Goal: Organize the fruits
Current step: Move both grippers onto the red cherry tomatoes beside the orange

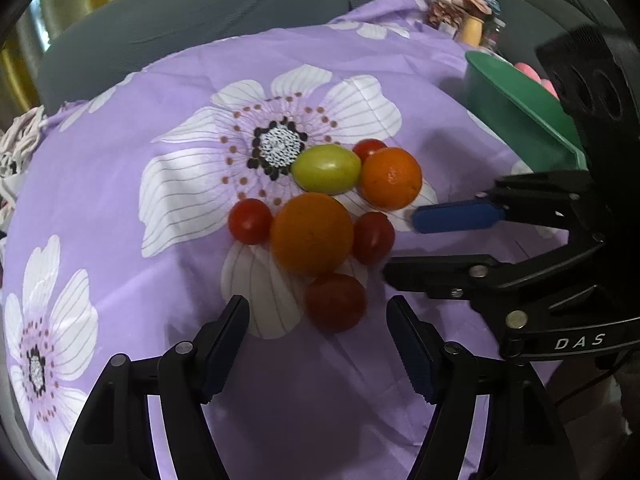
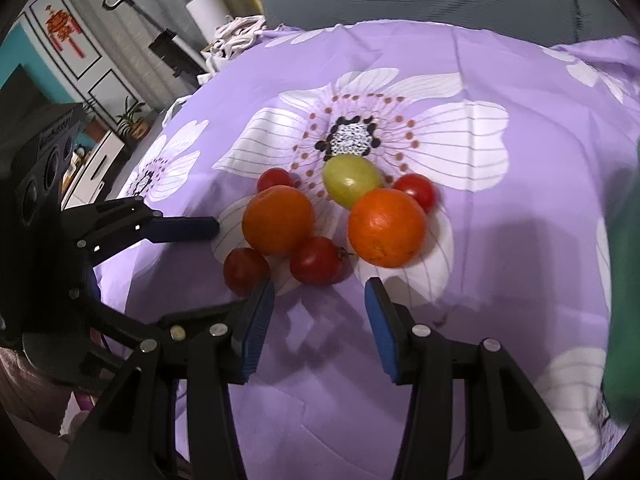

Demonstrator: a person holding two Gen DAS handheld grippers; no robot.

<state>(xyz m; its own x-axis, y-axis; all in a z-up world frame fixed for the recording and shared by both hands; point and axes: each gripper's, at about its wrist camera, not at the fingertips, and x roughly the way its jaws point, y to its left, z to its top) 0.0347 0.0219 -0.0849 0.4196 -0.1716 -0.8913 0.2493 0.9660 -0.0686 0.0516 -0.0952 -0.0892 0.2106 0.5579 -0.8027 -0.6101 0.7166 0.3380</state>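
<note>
A cluster of fruit lies on a purple flowered cloth (image 1: 120,200): two oranges (image 1: 312,234) (image 1: 391,178), a green fruit (image 1: 326,169) and several small red tomatoes, the nearest (image 1: 336,302) just ahead of my left gripper (image 1: 318,312). That gripper is open and empty. My right gripper (image 2: 320,300) is open and empty too, just short of a tomato (image 2: 316,261) and an orange (image 2: 386,227). The right gripper also shows in the left wrist view (image 1: 404,246), beside the fruit. The left gripper shows in the right wrist view (image 2: 218,228).
A green bowl (image 1: 516,108) stands at the cloth's right side behind the right gripper; its blurred green edge shows in the right wrist view (image 2: 624,280). A grey sofa back (image 1: 200,20) runs behind the cloth. Clutter lies at the far right.
</note>
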